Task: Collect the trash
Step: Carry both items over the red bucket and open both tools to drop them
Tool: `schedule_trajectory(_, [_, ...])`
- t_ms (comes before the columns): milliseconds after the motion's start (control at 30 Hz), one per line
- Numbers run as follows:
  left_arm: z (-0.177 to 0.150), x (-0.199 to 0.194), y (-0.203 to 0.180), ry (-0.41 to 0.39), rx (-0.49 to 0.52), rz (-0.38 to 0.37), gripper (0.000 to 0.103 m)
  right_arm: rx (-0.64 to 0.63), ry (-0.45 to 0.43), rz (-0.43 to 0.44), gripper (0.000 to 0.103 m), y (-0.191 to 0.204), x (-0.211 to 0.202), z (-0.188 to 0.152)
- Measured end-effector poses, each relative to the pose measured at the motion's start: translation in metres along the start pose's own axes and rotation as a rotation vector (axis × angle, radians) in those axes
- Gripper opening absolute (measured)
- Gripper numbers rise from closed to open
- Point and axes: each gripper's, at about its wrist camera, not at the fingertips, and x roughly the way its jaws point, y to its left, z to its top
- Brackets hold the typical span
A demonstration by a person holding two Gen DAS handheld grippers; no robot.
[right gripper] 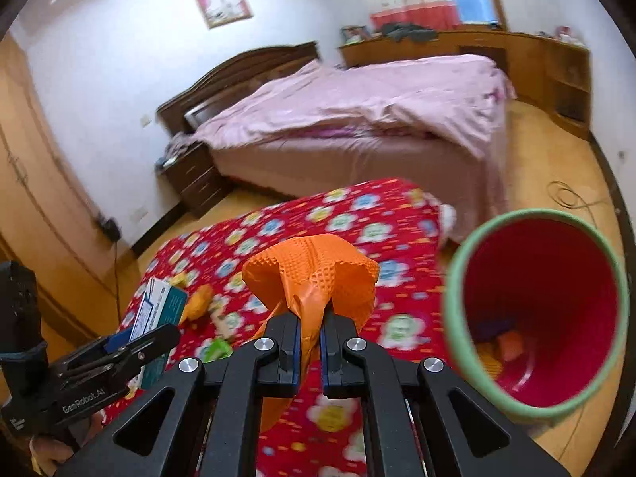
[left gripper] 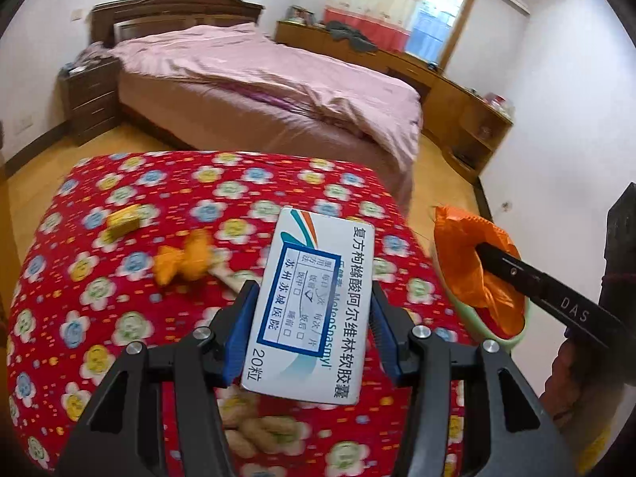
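Left gripper [left gripper: 314,310] clamps the medicine box [left gripper: 314,306] upright at frame centre. Right gripper [right gripper: 310,342] is pinched on the orange glove [right gripper: 318,278], likely bound for the red bin [right gripper: 469,338] at right, with scraps already inside.

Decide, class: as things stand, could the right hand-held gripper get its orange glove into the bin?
Probably yes. The right hand-held gripper grips the orange glove, and the bin sits close on its right, its mouth open toward it, with nothing between.
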Motion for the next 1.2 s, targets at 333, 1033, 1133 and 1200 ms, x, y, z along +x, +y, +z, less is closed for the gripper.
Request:
schedule_trajectory(333, [0.0, 0.034, -0.09, 0.049, 0.146, -0.087, 0.054, 0.115, -0.043, -0.117, 0.006, -0.085, -0.039, -0.008])
schedule_trajectory(1033, [-0.009, 0.143, -0.205, 0.195, 0.302, -0.188, 0.054, 0.297, 0.007, -0.235, 0.018, -0.207, -0.026, -0.03])
schedule_trajectory(1133, [-0.01, 0.148, -0.209, 0.194, 0.317, -0.183, 0.063, 0.303, 0.0, -0.225, 0.028, -0.209, -0.026, -0.031])
schedule_trajectory(1200, [-0.011, 0.15, -0.211, 0.193, 0.315, -0.191, 0.064, 0.307, -0.005, -0.22, 0.03, -0.209, -0.026, -0.032])
